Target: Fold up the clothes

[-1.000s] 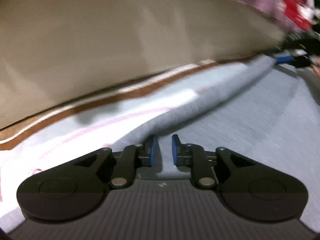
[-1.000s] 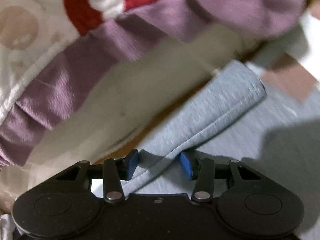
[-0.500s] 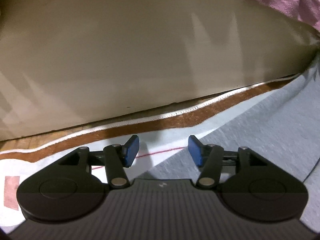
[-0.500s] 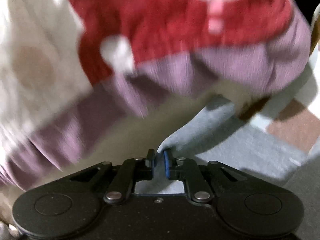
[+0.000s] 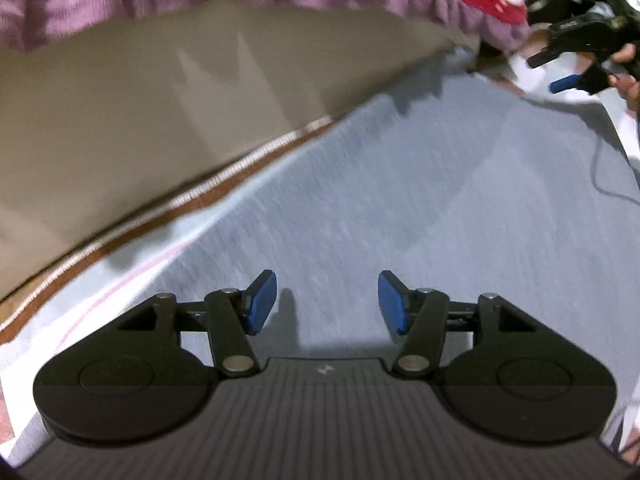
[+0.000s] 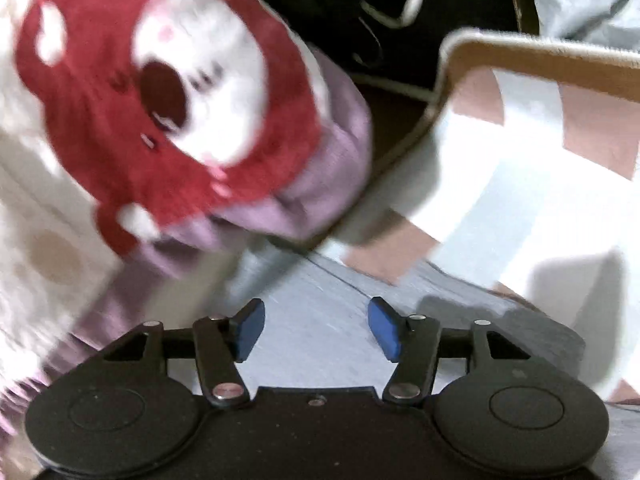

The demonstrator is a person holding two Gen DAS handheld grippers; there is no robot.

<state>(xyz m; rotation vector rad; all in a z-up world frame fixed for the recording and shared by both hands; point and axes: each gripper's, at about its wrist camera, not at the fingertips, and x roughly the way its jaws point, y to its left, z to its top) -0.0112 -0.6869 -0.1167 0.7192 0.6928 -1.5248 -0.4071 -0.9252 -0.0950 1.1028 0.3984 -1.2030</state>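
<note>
A light grey-blue garment lies spread flat on a checked sheet. My left gripper is open and empty just above the garment's near part. My right gripper is open and empty over the garment's far end. The right gripper also shows at the far right of the left wrist view, held in a hand.
A purple-frilled blanket with a red and white bear print hangs beside the garment, over a beige panel. The sheet has pink and pale blue squares and a brown edge. Dark clutter lies beyond it.
The left gripper let go of the folded sleeve and opened, then moved over the flat garment. The right gripper shut on the sleeve end half a second ago and is now open and empty.
</note>
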